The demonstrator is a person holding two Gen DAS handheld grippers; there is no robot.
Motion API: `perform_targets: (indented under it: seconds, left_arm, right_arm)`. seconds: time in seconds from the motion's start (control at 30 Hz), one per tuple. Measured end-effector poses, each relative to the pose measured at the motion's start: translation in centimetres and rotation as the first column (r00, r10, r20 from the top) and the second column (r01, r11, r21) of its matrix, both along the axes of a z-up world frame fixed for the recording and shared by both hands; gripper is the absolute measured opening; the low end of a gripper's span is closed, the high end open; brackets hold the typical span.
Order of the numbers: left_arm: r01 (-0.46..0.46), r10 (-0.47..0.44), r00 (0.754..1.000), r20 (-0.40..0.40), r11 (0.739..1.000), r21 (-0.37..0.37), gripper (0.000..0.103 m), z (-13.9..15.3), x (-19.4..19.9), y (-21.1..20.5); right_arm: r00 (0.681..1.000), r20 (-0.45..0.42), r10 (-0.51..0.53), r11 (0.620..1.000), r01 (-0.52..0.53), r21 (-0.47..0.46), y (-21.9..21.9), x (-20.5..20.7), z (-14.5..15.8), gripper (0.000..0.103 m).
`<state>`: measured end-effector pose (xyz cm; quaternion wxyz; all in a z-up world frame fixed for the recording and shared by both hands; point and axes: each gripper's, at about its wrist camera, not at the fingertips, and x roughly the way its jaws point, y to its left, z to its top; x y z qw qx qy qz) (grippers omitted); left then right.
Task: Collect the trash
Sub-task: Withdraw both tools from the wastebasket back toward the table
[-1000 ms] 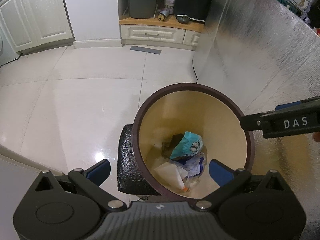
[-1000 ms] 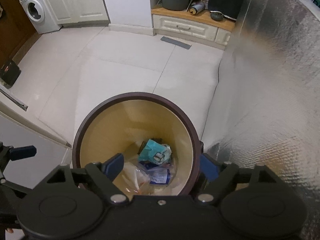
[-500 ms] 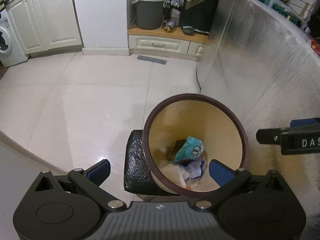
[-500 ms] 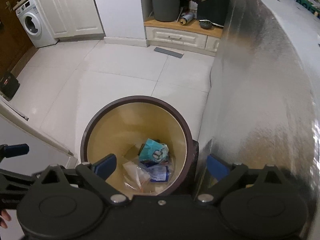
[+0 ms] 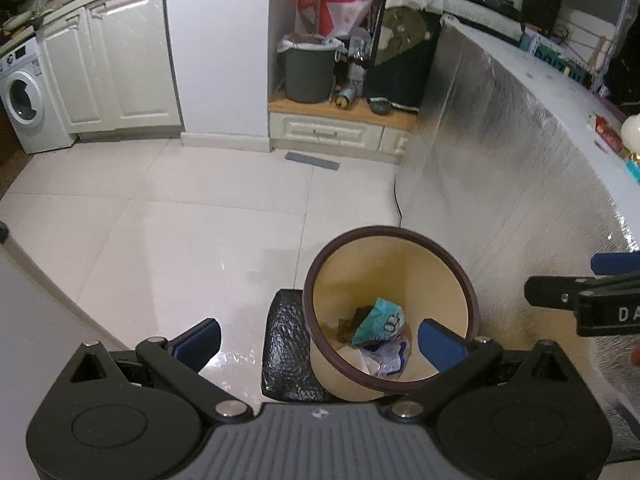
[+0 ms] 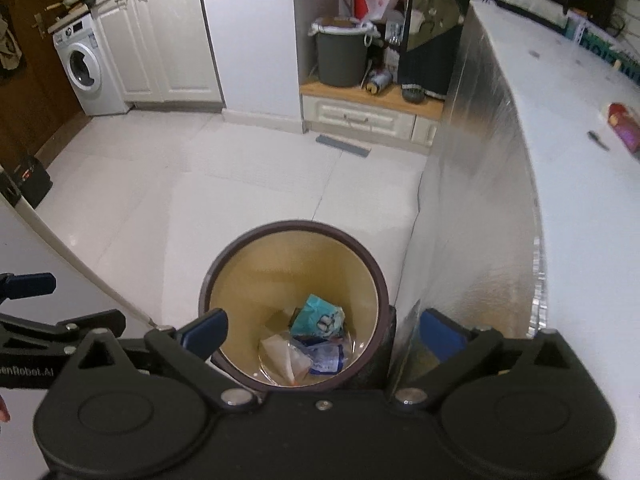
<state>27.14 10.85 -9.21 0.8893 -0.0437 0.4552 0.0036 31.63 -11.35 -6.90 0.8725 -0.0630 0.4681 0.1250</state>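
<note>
A round bin with a dark brown rim [image 5: 390, 233] [image 6: 294, 225] and tan inside stands on the floor below both grippers. Inside lie a teal wrapper [image 5: 380, 320] [image 6: 320, 316], a blue-white packet [image 5: 388, 356] [image 6: 326, 358] and a clear plastic bag [image 6: 284, 360]. My left gripper [image 5: 320, 342] is open and empty, high above the bin. My right gripper [image 6: 322, 334] is open and empty, also high above it. The right gripper shows at the right edge of the left wrist view [image 5: 592, 300]. The left gripper shows at the left edge of the right wrist view [image 6: 48, 320].
A silver foil-covered counter side [image 5: 500, 168] [image 6: 472, 184] rises right of the bin. A black bag [image 5: 284, 344] sits against the bin. A grey bucket [image 5: 310, 74], white cabinets [image 5: 128, 60] and a washing machine [image 6: 86, 70] stand across the white tiled floor [image 5: 200, 220].
Both grippers have risen away from the bin, which looks smaller now. More of the room and the counter top has come into view. Both stay open and empty.
</note>
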Motion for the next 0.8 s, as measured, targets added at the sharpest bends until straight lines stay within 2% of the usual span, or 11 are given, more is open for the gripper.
perform_targets:
  seconds: [0.43,0.8]
  left_arm:
    - [0.0,-0.001,0.994,0.109,1.0,0.007,0.103,3.9,-4.5,-1.6]
    - [0.03,-0.031,0.976,0.215,1.0,0.006,0.103,6.9,-6.7,-5.5]
  right_arm:
    - [0.994,0.109,0.005,1.0,-0.008,0.025,-1.7,-5.6,4.1,0.103]
    - [0.974,0.219,-0.053,0.996,0.036,0.079,-7.5,-9.8,7.7,0.103]
